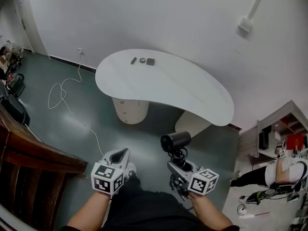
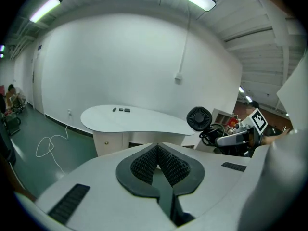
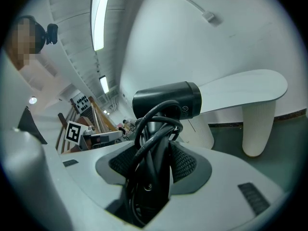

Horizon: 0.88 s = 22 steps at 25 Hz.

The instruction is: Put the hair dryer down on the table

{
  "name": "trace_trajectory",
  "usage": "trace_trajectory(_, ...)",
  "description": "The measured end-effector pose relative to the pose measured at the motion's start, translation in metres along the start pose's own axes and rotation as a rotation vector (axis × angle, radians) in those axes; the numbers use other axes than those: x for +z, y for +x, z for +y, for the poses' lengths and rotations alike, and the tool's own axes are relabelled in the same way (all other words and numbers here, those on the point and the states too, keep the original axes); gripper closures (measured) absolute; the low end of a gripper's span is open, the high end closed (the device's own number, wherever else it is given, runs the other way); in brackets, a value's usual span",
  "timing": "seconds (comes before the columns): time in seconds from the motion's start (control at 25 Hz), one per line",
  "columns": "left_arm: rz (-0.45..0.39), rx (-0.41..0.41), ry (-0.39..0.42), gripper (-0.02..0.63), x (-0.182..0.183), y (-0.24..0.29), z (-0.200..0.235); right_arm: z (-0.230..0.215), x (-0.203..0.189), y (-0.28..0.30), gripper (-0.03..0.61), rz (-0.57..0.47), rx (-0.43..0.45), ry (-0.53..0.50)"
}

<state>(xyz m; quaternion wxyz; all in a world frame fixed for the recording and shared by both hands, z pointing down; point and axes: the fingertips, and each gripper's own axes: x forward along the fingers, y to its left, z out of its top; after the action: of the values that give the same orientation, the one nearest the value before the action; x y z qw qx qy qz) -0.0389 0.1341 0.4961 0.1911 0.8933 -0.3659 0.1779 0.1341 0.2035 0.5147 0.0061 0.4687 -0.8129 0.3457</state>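
My right gripper (image 1: 178,163) is shut on the handle of a black hair dryer (image 1: 175,140), held in the air over the green floor just short of the table. In the right gripper view the dryer's barrel (image 3: 168,100) lies crosswise above the jaws, and its black cord (image 3: 153,143) is looped round the handle between the pads. The white curved table (image 1: 163,88) stands ahead. My left gripper (image 1: 124,154) hangs beside the right one, shut with nothing in it. From the left gripper view (image 2: 158,149) the dryer's round grille (image 2: 199,118) shows to the right.
Three small dark items (image 1: 143,60) lie at the table's far edge. A white cable (image 1: 60,95) snakes over the floor at left. Dark wooden furniture (image 1: 29,162) stands at lower left, a shelf unit (image 1: 279,129) and a person (image 1: 284,170) at right.
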Motion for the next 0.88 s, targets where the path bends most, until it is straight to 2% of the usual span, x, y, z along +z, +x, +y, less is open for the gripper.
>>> trace_trajectory(0.32,-0.031,-0.025,0.010,0.603,0.071,0.038,0.075,-0.002,0.070,0.071,0.382,-0.019,-0.026,-0.013)
trace_trajectory(0.88,-0.019,-0.055,0.028,0.603,0.115,0.093,0.180,-0.016,0.129,0.188,0.382,-0.042,-0.051,-0.002)
